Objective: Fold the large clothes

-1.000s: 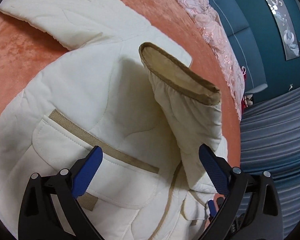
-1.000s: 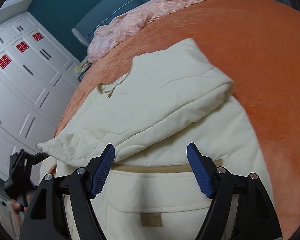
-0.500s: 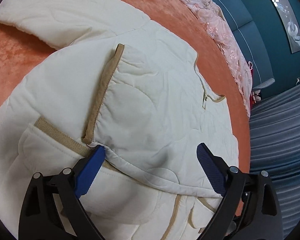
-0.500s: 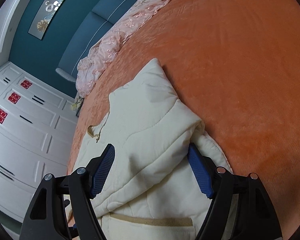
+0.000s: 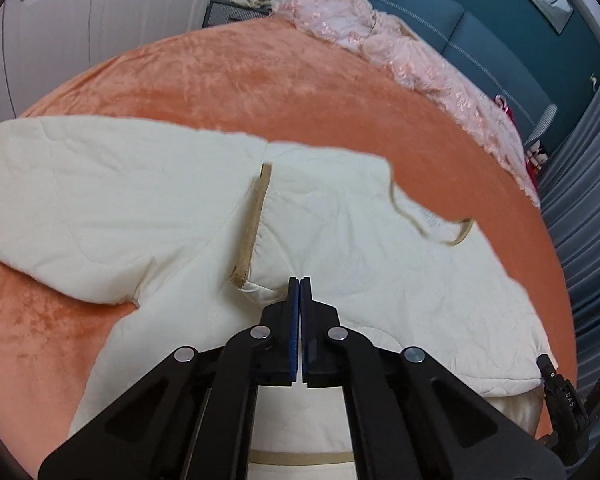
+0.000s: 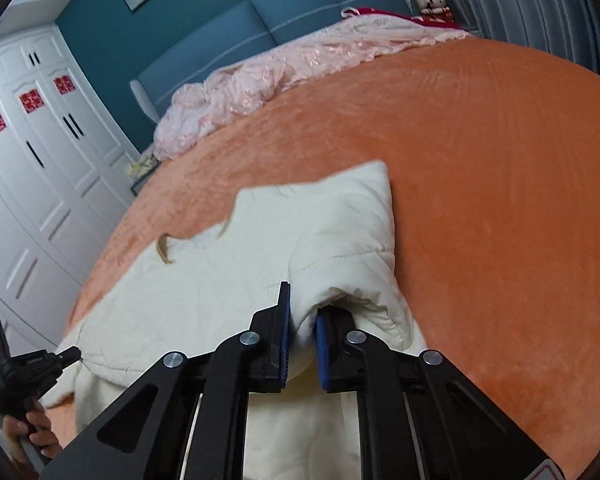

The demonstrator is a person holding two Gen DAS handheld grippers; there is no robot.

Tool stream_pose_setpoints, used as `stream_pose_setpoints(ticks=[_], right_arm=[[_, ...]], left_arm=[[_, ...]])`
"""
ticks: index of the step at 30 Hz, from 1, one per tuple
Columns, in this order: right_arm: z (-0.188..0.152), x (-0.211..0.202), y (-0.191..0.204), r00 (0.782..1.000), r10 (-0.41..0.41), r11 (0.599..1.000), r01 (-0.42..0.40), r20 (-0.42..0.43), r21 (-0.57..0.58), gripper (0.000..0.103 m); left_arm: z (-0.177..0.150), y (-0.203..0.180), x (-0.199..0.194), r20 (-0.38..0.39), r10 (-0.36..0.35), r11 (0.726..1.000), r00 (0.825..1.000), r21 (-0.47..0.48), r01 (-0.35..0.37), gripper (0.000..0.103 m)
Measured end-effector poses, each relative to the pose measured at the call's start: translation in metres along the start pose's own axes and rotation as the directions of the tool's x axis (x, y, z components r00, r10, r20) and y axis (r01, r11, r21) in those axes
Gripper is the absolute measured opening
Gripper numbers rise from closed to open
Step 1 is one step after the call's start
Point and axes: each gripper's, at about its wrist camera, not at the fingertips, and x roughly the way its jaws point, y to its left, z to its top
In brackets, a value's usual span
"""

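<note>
A cream quilted jacket [image 5: 340, 240] lies spread on the orange bedspread [image 5: 220, 76], with one tan-cuffed sleeve [image 5: 256, 216] folded across its body. My left gripper [image 5: 299, 292] is shut, its blue pads together at the near edge of that sleeve; I see no cloth between them. In the right wrist view the same jacket [image 6: 228, 280] bunches at its right edge. My right gripper [image 6: 303, 300] is closing there, and its pads press on a thick fold of the jacket. The left gripper [image 6: 4, 356] and a hand [image 6: 28, 432] show at the far left.
Pink lace bedding [image 6: 268, 76] is heaped along the blue headboard [image 6: 220, 48]. White wardrobe doors [image 6: 28, 160] stand to the left, grey curtains [image 5: 580, 208] to the right. Bare orange bedspread [image 6: 500, 200] stretches right of the jacket.
The raised sleeve has been laid flat across the jacket. Both grippers went from open to closed, the right one onto a fold of the jacket. Both views tilted up towards the headboard.
</note>
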Motion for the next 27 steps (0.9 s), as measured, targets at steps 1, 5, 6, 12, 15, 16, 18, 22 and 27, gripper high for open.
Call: stream_pose_setpoints(ticks=[1, 5, 6, 12, 15, 16, 18, 22, 27], right_arm=[[-0.006, 0.007, -0.004, 0.999, -0.027, 1.000, 0.027, -0.023, -0.002, 0.009], [-0.021, 0.019, -0.017, 0.996, -0.065, 0.998, 0.065, -0.066, 0.003, 0.008], [-0.023, 0.020, -0.018, 0.995, -0.075, 0.997, 0.075, -0.066, -0.004, 0.008], [-0.030, 0.031, -0.012, 0.986, -0.155, 0.987, 0.151, -0.063, -0.062, 0.008], [-0.031, 0.034, -0.013, 0.984, -0.169, 0.984, 0.165, -0.063, -0.071, 0.007], [-0.030, 0.034, -0.012, 0.983, -0.174, 0.983, 0.169, -0.064, -0.077, 0.008], [-0.029, 0.030, -0.012, 0.984, -0.170, 0.983, 0.166, -0.061, -0.073, 0.009], [-0.037, -0.019, 0.007, 0.962, -0.271, 0.960, 0.272, 0.019, -0.061, 0.029], [-0.049, -0.041, 0.092, 0.991, -0.127, 0.964, 0.132, 0.035, -0.232, 0.029]], left_arm=[[-0.008, 0.002, 0.009, -0.018, 0.029, 1.000, 0.999, 0.013, -0.029, 0.000], [-0.033, 0.009, 0.026, -0.011, 0.068, 0.996, 0.998, 0.064, -0.067, 0.000], [-0.036, 0.007, 0.027, 0.004, 0.080, 0.993, 0.997, 0.082, -0.080, 0.000], [-0.053, -0.006, 0.030, 0.094, 0.141, 0.973, 0.985, 0.170, -0.156, 0.000], [-0.058, -0.007, 0.031, 0.122, 0.153, 0.968, 0.981, 0.182, -0.173, 0.000], [-0.059, -0.008, 0.031, 0.129, 0.159, 0.965, 0.979, 0.187, -0.182, 0.000], [-0.061, -0.010, 0.030, 0.147, 0.171, 0.960, 0.974, 0.198, -0.199, 0.000], [-0.064, -0.010, 0.029, 0.166, 0.175, 0.958, 0.970, 0.200, -0.207, 0.000], [-0.068, -0.015, 0.028, 0.190, 0.191, 0.950, 0.963, 0.212, -0.230, 0.000]])
